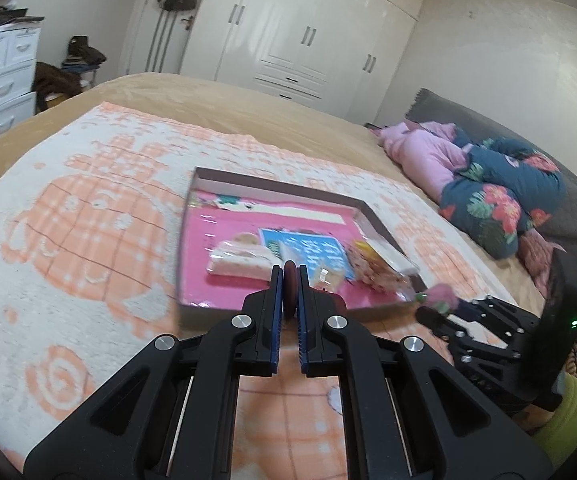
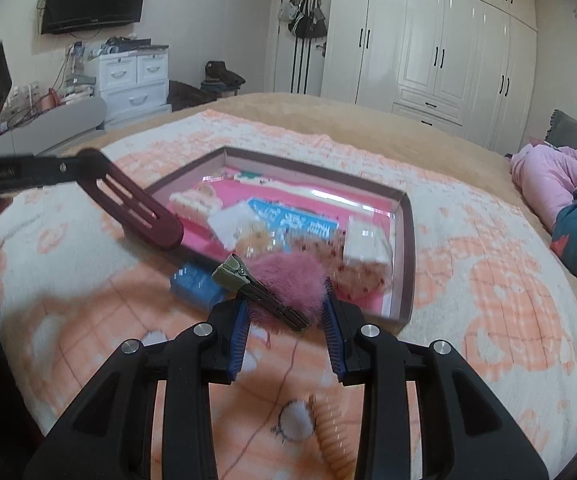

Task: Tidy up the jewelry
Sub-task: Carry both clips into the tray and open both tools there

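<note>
The left gripper [image 1: 290, 280] points down toward the tray [image 1: 192, 208] on the blanket [image 1: 88, 220], its jaws pressed together on a dark red hair clip [image 2: 136, 204] that sticks out over the tray's near corner. The right gripper [image 2: 286, 304], beside it, clamps a pink fluffy clip [image 2: 288, 284] above the tray's near edge.

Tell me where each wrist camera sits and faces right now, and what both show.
Left wrist: on the left gripper, facing across the bed to the tray; own fingers clamp a maroon hair clip.
Right wrist: on the right gripper, same way; own fingers hold a pink fluffy clip.
Shared: tray, patterned blanket, wardrobe, each other's gripper.
</note>
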{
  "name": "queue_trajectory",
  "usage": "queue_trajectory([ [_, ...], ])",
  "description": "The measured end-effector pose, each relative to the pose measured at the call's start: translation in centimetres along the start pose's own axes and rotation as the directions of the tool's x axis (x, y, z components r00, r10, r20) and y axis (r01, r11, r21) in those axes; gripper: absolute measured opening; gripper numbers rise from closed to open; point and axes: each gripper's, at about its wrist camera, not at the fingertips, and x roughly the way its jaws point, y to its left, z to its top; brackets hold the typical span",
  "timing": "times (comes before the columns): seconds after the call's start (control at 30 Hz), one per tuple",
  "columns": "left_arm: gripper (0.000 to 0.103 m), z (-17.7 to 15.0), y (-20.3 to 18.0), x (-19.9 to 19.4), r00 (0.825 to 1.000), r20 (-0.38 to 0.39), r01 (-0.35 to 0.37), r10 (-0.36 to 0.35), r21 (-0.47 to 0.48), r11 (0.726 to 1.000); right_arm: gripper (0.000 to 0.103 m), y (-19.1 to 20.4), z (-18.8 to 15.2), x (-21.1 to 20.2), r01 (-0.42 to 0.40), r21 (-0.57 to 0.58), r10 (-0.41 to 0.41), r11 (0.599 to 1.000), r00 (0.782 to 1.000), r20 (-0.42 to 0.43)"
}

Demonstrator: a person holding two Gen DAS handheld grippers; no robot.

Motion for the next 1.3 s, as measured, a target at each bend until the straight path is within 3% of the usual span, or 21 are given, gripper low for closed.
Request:
queue_trajectory([
  [0.4, 0.002, 1.9, 2.9, 1.9, 0.999, 0.009, -0.045, 0.046, -0.067, 0.997, 0.032, -1.1, 3.0, 2.4, 0.006, 0.009, -0.006, 1.0, 1.0, 0.0],
  [0.77, 0.002, 2.1, 3.4, 4.9, 0.999, -0.045, -0.019, 0.015, -0.087, 0.996, 0.032, -2.4, 4.6, 6.6, 0.003, 0.07, 0.002, 0.998, 0.997, -0.079],
  [1.3, 0.003, 1.5, 5.0, 6.5, 0.995, -0.086, -0.062, 0.053, -0.104, 0.993, 0.033, -1.1, 5.7, 12.4, 0.002, 0.071, 0.011, 0.997, 0.983, -0.182],
])
